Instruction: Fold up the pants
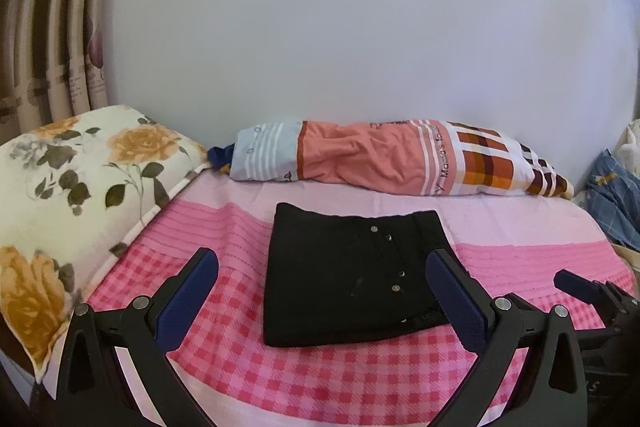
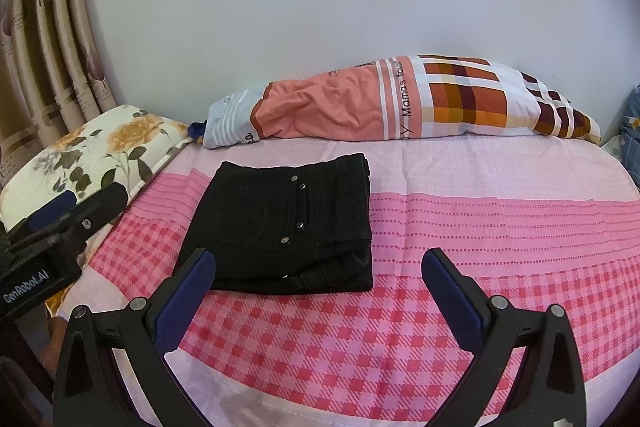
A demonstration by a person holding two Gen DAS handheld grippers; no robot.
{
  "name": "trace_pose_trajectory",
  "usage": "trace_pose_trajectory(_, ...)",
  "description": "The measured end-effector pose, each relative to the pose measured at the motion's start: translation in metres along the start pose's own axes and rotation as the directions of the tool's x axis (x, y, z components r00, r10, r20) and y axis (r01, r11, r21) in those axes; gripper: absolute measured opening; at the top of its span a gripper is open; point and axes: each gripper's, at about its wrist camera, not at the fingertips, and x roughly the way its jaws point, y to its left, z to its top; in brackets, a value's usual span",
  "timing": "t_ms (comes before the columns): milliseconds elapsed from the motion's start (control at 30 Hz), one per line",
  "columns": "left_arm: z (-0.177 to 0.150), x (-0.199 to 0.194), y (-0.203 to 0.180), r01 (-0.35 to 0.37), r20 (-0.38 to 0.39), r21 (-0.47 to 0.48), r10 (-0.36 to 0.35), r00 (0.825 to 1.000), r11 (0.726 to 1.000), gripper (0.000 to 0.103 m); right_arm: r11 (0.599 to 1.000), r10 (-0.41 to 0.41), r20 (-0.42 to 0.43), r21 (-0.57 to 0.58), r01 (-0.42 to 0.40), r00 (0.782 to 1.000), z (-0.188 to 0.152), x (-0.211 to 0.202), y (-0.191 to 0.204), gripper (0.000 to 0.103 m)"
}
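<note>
Already folded into a compact stack, the black pants (image 1: 352,273) lie on the pink bed (image 1: 320,379) just ahead of the left gripper (image 1: 322,269), whose fingers stand apart and empty; the right gripper (image 2: 319,269), fingers likewise apart, has them ahead to its left.

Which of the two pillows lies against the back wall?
The orange-and-plaid patchwork pillow; the cream floral pillow sits at the bed's left side by the curtain.

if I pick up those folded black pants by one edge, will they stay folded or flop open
The black pants would probably flop open: they're soft cloth stacked in loose layers, nothing pinning them. The stack looks thick, so likely weighty. Pushed across the pink bedsheet, they would probably bunch rather than slide.
</note>
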Motion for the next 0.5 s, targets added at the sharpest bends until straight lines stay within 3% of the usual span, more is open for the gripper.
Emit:
trace_pose_trajectory(167,-0.006,0.004,-0.004,-0.056,0.017,0.022,0.056,0.998,0.998,0.103,1.0,-0.001,-0.011,0.003,0.001,1.0,-0.002,0.006,-0.002,0.102)
trace_pose_trajectory(500,-0.009,0.009,0.0,-0.06,0.039,0.018,0.06,0.997,0.998,0.103,1.0,-0.005,-0.029,0.003,0.005,1.0,-0.004,0.012,-0.001,0.102)
